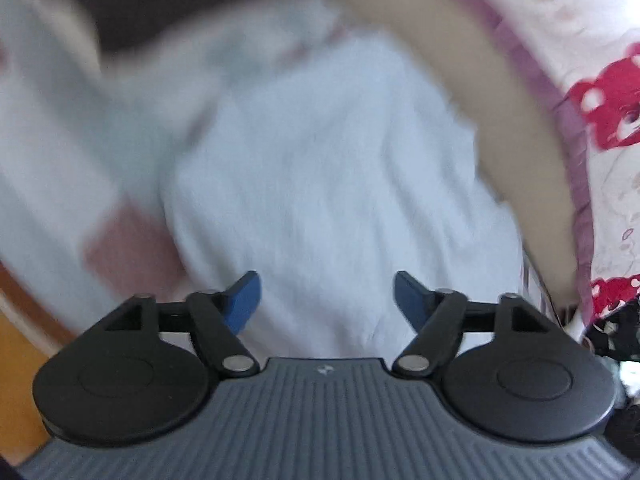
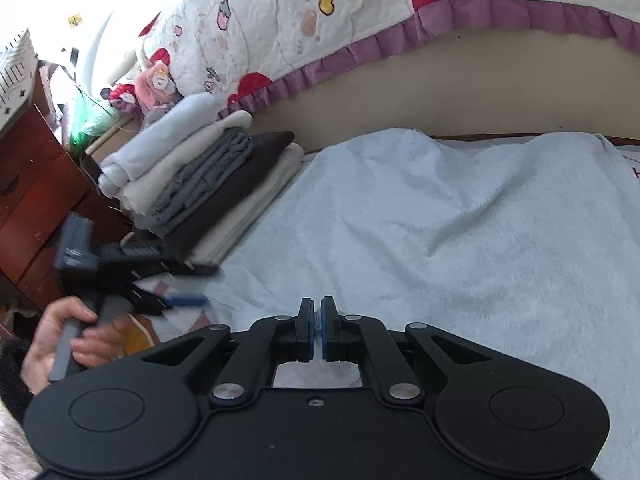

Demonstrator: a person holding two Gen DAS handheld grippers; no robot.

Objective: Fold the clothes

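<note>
A pale blue towel (image 2: 440, 220) lies spread on the bed; it fills the middle of the blurred left wrist view (image 1: 320, 184) too. My right gripper (image 2: 317, 322) is shut on the towel's near edge, with a sliver of cloth between its blue pads. My left gripper (image 1: 327, 300) is open and empty, its blue fingertips (image 1: 244, 300) wide apart just above the towel. The left gripper also shows in the right wrist view (image 2: 188, 301), held by a hand at the towel's left edge.
A stack of folded clothes (image 2: 200, 184) sits at the towel's far left. A quilt with red hearts and a purple frill (image 2: 360, 20) lies beyond a tan bed rail (image 2: 440, 88). A reddish wooden cabinet (image 2: 36, 184) stands at the left.
</note>
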